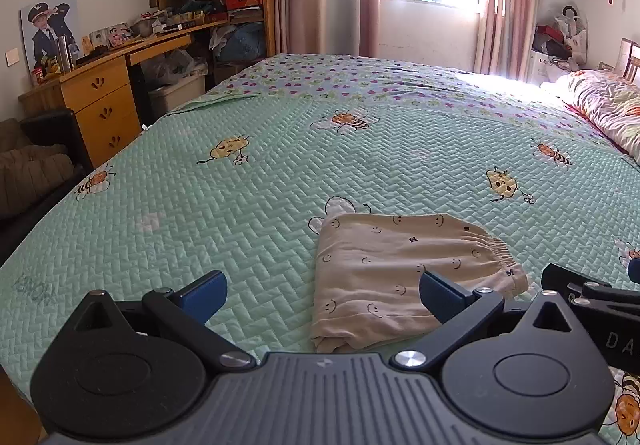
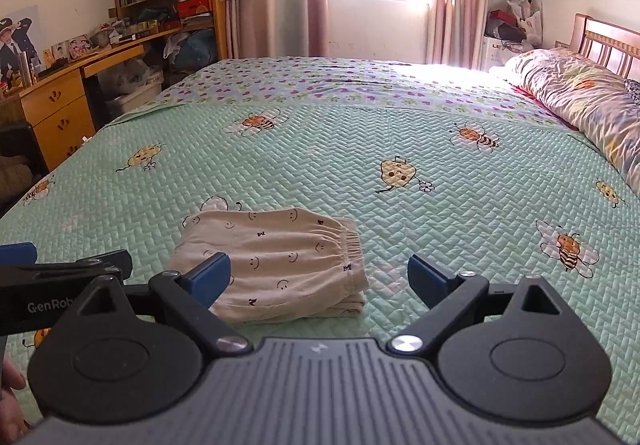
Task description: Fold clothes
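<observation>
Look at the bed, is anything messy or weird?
Nothing stands out. The beige smiley-face garment lies folded in a neat stack on the green quilt. Both the left gripper and right gripper are open, holding nothing.

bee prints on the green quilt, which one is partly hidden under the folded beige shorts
The bee print at the far left corner of the folded beige smiley-face shorts: only its white wings show on the green quilted bedspread. The other bees lie fully uncovered.
</observation>
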Motion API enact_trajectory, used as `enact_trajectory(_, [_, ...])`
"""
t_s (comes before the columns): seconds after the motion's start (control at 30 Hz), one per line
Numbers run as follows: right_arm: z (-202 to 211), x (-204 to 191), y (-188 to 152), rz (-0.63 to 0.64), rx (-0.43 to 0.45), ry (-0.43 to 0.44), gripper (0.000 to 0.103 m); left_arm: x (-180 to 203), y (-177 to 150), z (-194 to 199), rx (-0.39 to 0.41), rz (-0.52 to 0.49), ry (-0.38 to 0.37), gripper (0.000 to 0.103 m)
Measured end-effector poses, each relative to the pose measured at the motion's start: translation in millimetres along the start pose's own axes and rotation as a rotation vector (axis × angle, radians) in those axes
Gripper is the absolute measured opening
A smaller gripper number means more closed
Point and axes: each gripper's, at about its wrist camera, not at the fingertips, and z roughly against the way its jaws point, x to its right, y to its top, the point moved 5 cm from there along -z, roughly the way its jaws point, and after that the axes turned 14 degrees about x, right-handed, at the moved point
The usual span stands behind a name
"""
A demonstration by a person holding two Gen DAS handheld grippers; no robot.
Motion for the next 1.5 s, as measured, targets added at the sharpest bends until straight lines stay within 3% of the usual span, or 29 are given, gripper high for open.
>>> enact_trajectory(0.6, [-7.0,6.4,-8.1,0.012,-0.021,-0.017,0.095,7.2,-0.9,-3.0,-0.004,-0.007,-0.029,0.102])
enact_trajectory(1.1, [-16.9,-17.4,-10.2,0.061,-0.027,0.014,0.095,-15.9,-11.5,-11.7,-0.031,0.015,0.017,0.102])
enact_trajectory(1.5, [-17.4,-12.7,-15.4,0.058,-0.036,-0.004,0.095,-8.4,-16.5,-15.3,-0.044,0.010,-0.006,0.102])
